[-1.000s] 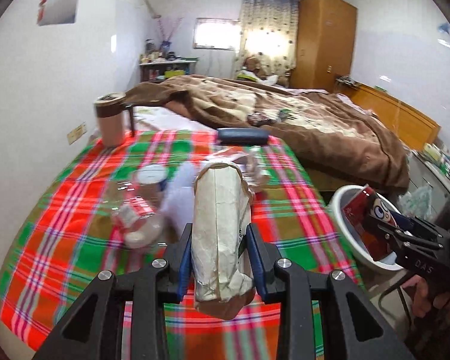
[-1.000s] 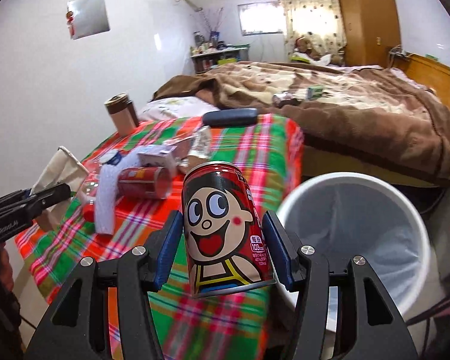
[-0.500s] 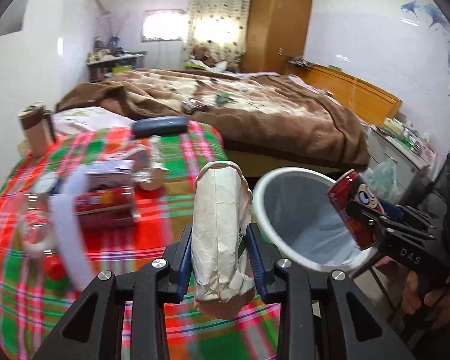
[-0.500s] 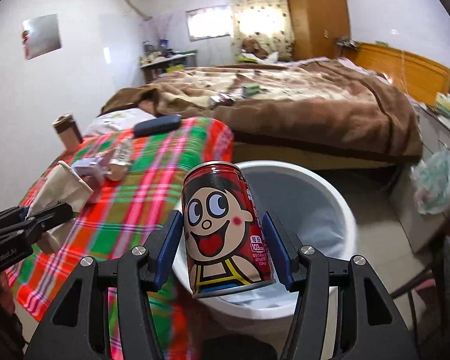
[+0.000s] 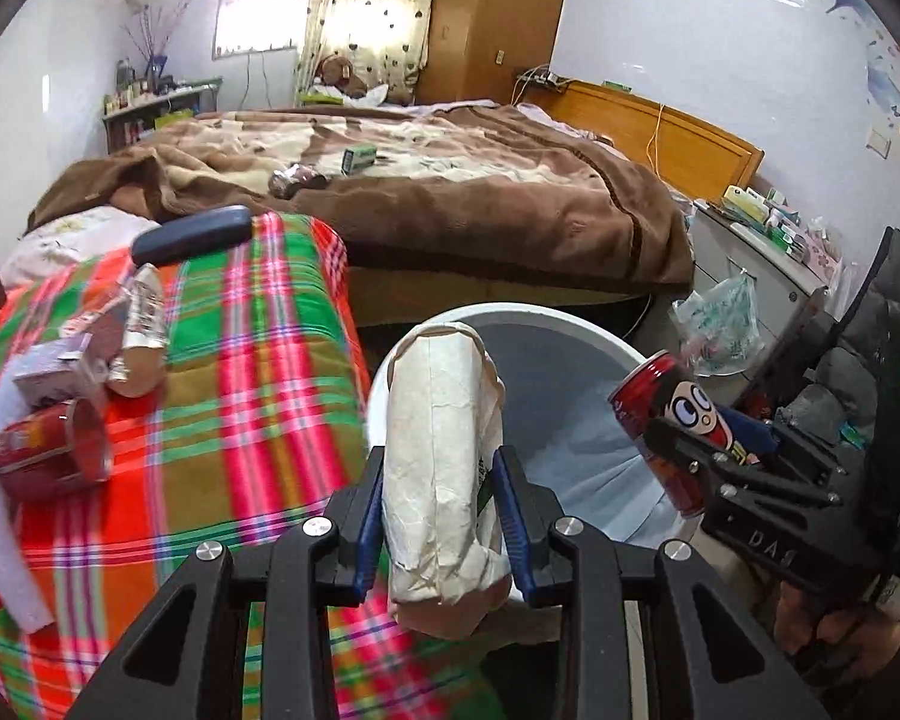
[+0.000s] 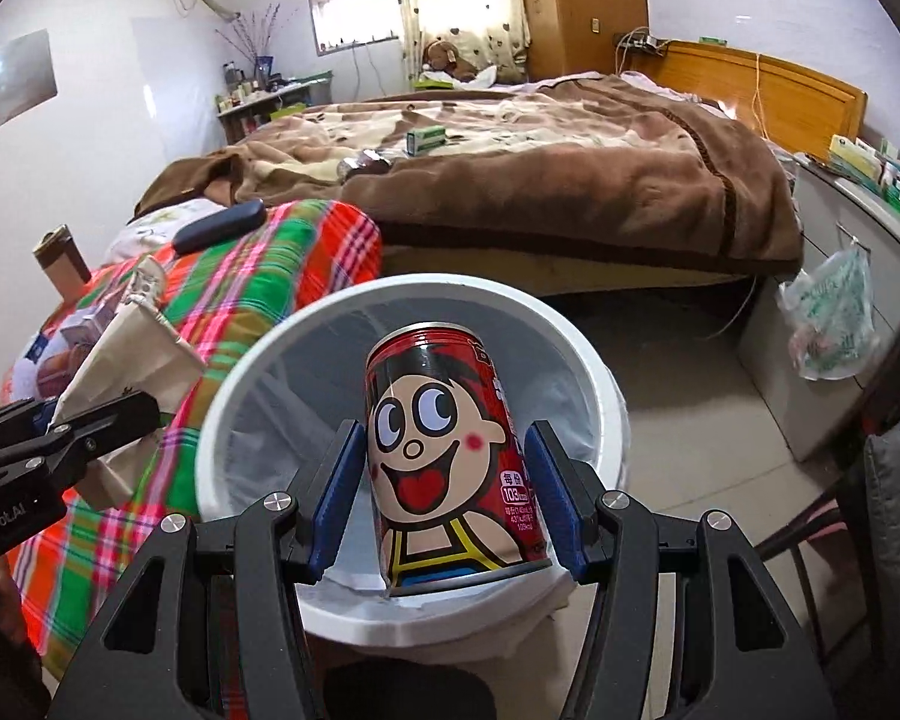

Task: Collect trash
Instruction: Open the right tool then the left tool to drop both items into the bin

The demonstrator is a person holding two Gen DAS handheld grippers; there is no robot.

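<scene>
A: In the left wrist view, what does the left gripper [image 5: 444,516] hold?

B: Its jaws are closed on a crumpled beige paper bag [image 5: 444,450], long axis pointing away from the claw. The round white plastic trash bin [image 5: 570,324] lies just ahead and below — the bag's far end is over the rim, the claw itself not yet.

A: And the right wrist view?

B: The right gripper [image 6: 447,498] grips a red drink can with a cartoon face [image 6: 450,456], upright between the blue pads [image 6: 336,495]. This claw is directly above the bin opening [image 6: 246,372] — I judge it is nearer to release. More trash remains on the plaid cloth [image 5: 240,396] beside the bin.
</scene>
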